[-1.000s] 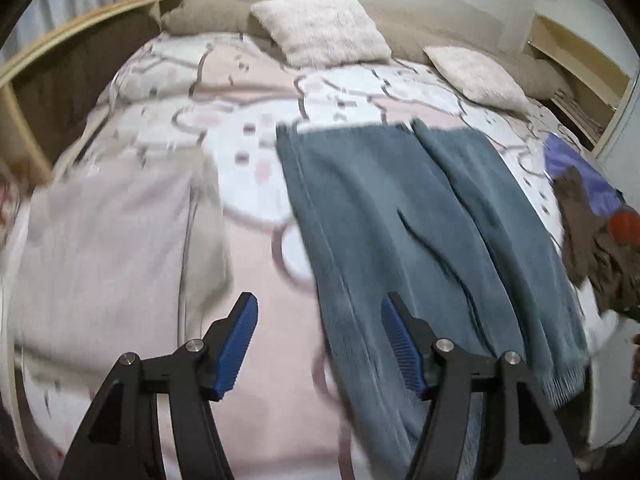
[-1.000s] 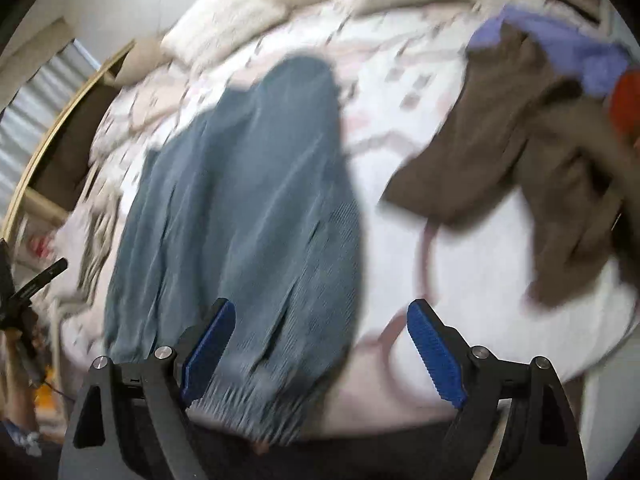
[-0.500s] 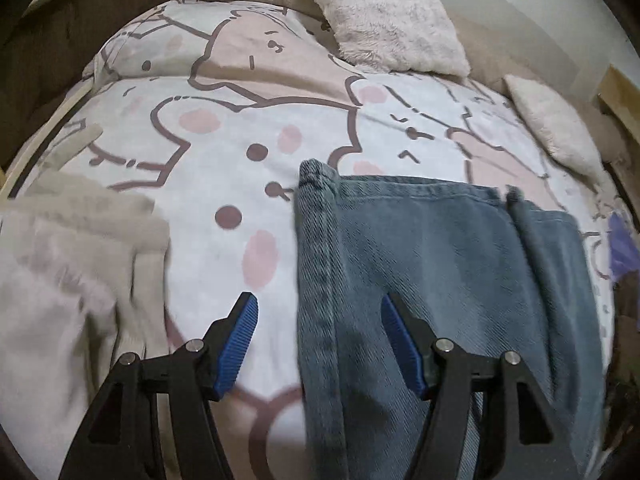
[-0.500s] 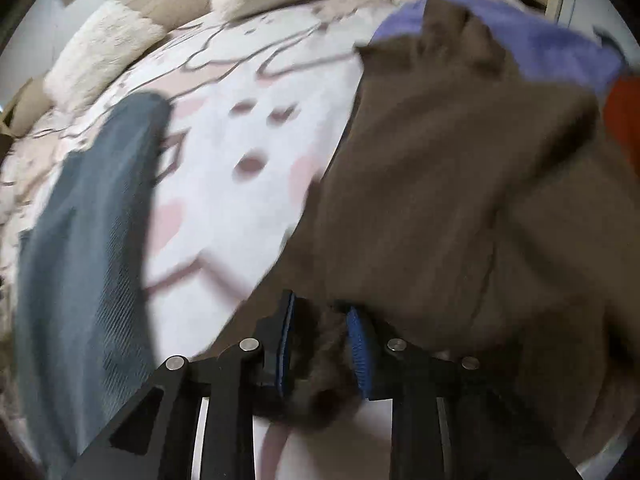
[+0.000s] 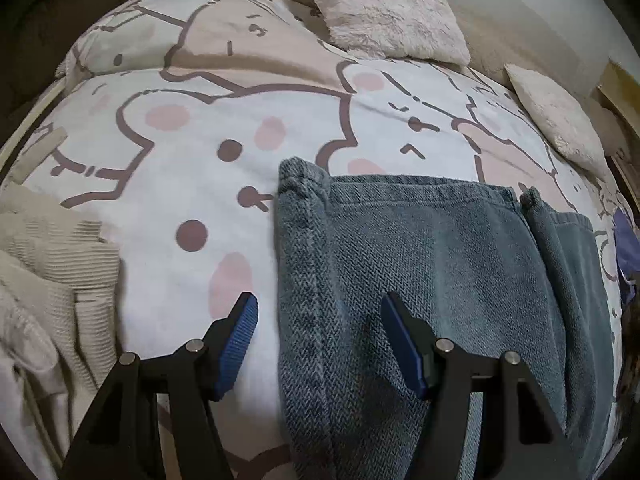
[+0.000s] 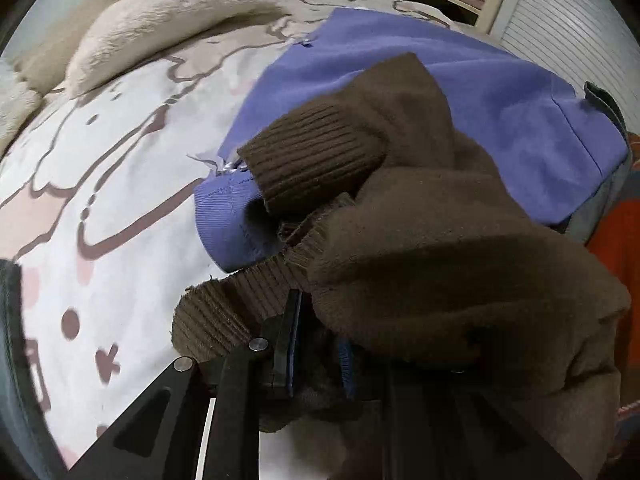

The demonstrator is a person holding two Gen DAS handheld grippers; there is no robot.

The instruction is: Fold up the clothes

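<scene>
Jaws pinch ribbed brown sweater.

The left gripper was a black two-finger tool with flat, angular arms cut through by triangular openings. Each finger carried a blue ribbed pad on its inner face, and round silver screw heads marked the joints. The right gripper was of the same make: black arms, silver screws, and blue-edged pads largely hidden from the camera.
</scene>
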